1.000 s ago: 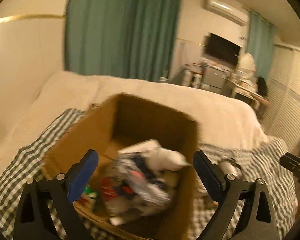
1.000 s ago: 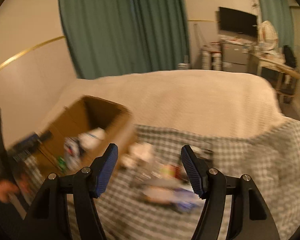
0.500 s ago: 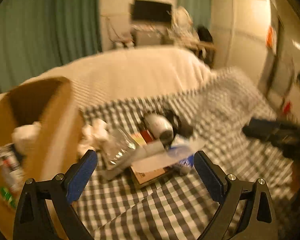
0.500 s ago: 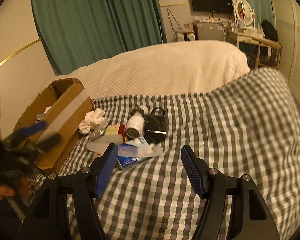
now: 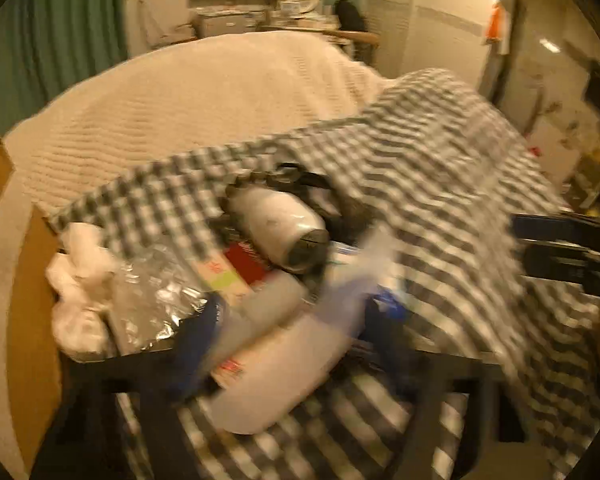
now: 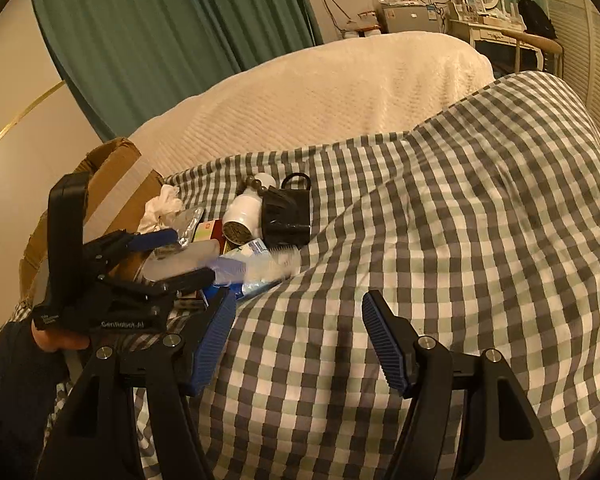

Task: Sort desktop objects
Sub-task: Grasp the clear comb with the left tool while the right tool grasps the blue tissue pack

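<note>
left gripper: smeared by motion, pad contact unclear
cardboard box: partly hidden behind that gripper
red packet: label unreadable

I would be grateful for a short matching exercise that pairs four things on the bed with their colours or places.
Things:
1. hair dryer
2. cardboard box
3. crumpled tissue
4. checked cloth

Descriptions:
A. brown, at the left edge of the pile
B. grey and white, spread under the pile
C. white barrel, beside a black object
D. white, lying next to the box

Pairs: 1-C, 2-A, 3-D, 4-B
</note>
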Motion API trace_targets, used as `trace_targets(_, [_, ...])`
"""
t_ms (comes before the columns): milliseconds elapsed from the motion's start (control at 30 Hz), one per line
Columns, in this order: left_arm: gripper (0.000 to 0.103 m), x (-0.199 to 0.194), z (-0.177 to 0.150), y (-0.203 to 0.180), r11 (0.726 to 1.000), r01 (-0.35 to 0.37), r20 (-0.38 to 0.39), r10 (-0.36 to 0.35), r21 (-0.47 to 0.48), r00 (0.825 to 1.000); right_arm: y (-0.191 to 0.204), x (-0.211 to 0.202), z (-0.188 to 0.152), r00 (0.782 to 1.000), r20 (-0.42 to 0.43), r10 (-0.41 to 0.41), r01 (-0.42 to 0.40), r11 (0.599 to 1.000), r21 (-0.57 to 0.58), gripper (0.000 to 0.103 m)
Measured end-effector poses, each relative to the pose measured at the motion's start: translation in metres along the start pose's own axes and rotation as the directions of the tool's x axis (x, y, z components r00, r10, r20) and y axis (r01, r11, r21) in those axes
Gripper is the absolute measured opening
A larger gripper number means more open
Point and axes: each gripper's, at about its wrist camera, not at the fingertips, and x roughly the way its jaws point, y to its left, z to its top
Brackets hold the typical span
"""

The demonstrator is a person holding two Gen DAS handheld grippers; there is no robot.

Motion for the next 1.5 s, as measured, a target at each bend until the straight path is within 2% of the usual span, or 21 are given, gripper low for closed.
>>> trace_targets(67, [0.052, -0.003, -0.007, -0.008, 0.999, -0.026, -0.027, 0.027, 0.041, 0.999, 0.003, 0.003, -0.002, 1.0, -0.01, -0.011, 0.011, 1.0, -0.004, 0.065])
trace_targets(133, [0.045, -0.009, -0.012, -0.017, 0.995, -0.05, -0.026, 0.053, 0.086, 0.998, 0.006, 0.006, -0.003, 1.0, -0.022, -0.017, 0.017, 1.0, -0.009, 0.065])
trace_targets(233, [0.032, -0.012, -0.015, -0.021, 0.995, -0.051, -0.045, 0.055, 0.09, 0.997, 0.014, 0.01, -0.006, 0.999, -0.038, -0.028, 0.027, 0.999, -0.025, 0.065])
trace_targets(333, [0.026, -0.006, -0.021, -0.022, 0.995, -0.046, -0.073, 0.052, 0.091, 0.996, 0.022, 0.012, -0.009, 0.998, -0.053, -0.033, 0.031, 0.998, -0.047, 0.065])
trace_targets(500, [0.025, -0.008, -0.022, -0.018, 0.996, -0.077, -0.05, 0.079, 0.037, 0.996, 0.028, 0.017, -0.013, 0.997, -0.071, -0.04, 0.035, 0.997, -0.067, 0.065])
trace_targets(600, [0.025, -0.016, -0.023, -0.004, 0.994, -0.091, -0.03, 0.089, -0.065, 0.996, 0.029, 0.018, -0.014, 0.996, -0.076, -0.041, 0.036, 0.997, -0.064, 0.065])
trace_targets(667, [0.025, -0.023, -0.024, 0.007, 0.988, -0.071, -0.018, 0.069, -0.134, 0.997, 0.033, 0.019, -0.014, 0.997, -0.077, -0.029, 0.024, 0.998, -0.063, 0.065])
trace_targets(767, [0.025, -0.033, -0.026, 0.021, 0.976, -0.087, -0.003, 0.088, -0.2, 0.996, 0.051, 0.024, -0.01, 0.997, -0.073, 0.005, -0.013, 0.994, -0.111, 0.065])
trace_targets(833, [0.025, -0.036, -0.027, 0.03, 0.966, -0.095, -0.006, 0.097, -0.24, 0.995, 0.061, 0.03, -0.008, 0.998, -0.062, 0.015, -0.023, 0.989, -0.147, 0.069])
trace_targets(867, [0.025, -0.036, -0.028, 0.034, 0.962, -0.101, -0.006, 0.103, -0.253, 0.995, 0.065, 0.035, -0.007, 0.998, -0.059, 0.015, -0.025, 0.987, -0.161, 0.075])
trace_targets(900, [0.025, -0.036, -0.029, 0.038, 0.958, -0.103, -0.01, 0.105, -0.268, 0.994, 0.068, 0.042, -0.005, 0.998, -0.064, 0.016, -0.026, 0.986, -0.167, 0.076])
trace_targets(1033, [0.025, -0.033, -0.032, 0.043, 0.949, -0.111, -0.019, 0.111, -0.295, 0.994, 0.067, 0.07, 0.007, 0.996, -0.086, 0.011, -0.026, 0.984, -0.176, 0.076])
trace_targets(1100, [0.025, -0.032, -0.033, 0.044, 0.948, -0.112, -0.025, 0.109, -0.299, 0.994, 0.065, 0.083, 0.012, 0.996, -0.09, -0.007, -0.01, 0.981, -0.192, 0.083])
trace_targets(1233, [0.025, -0.028, -0.035, 0.046, 0.947, -0.108, -0.033, 0.103, -0.303, 0.994, 0.061, 0.107, 0.015, 0.992, -0.123, 0.005, -0.029, 0.981, -0.194, 0.087])
trace_targets(1367, [0.025, -0.027, -0.036, 0.047, 0.945, -0.11, -0.035, 0.104, -0.307, 0.994, 0.059, 0.111, 0.013, 0.993, -0.121, 0.009, -0.032, 0.98, -0.196, 0.086])
trace_targets(1400, [0.025, -0.027, -0.035, 0.047, 0.945, -0.11, -0.034, 0.105, -0.308, 0.994, 0.06, 0.108, 0.012, 0.993, -0.115, 0.013, -0.036, 0.979, -0.199, 0.082])
trace_targets(1500, [0.025, -0.031, -0.034, 0.045, 0.946, -0.112, -0.018, 0.112, -0.306, 0.994, 0.062, 0.099, 0.009, 0.996, -0.092, -0.005, -0.014, 0.98, -0.199, 0.081])
